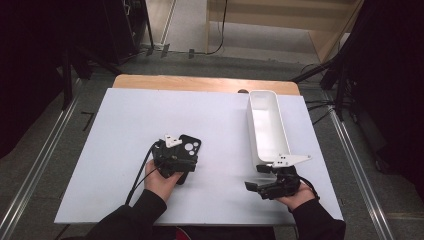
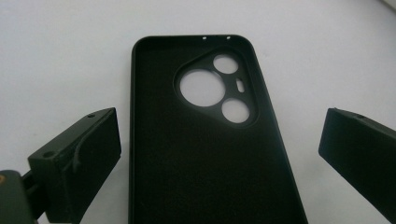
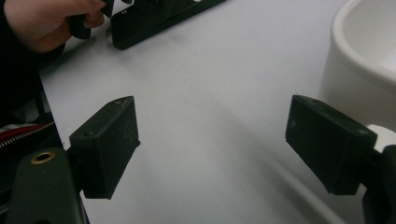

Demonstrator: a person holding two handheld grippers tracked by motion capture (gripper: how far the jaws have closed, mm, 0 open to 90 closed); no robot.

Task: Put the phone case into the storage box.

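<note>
Now the left tongs [image 2: 219,154] gape wide around a black phone case [image 2: 205,140] lying on the table [image 1: 125,125]. Right tongs [image 3: 210,144] stand apart beside the white bin [image 1: 267,125], empty.

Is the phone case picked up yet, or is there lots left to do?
Not yet. The black phone case lies flat on the white table, inside facing up. The left gripper has its open jaws either side of it, not squeezing. The right gripper waits open beside the white bin, which looks empty. Gripping and lifting are left.
</note>
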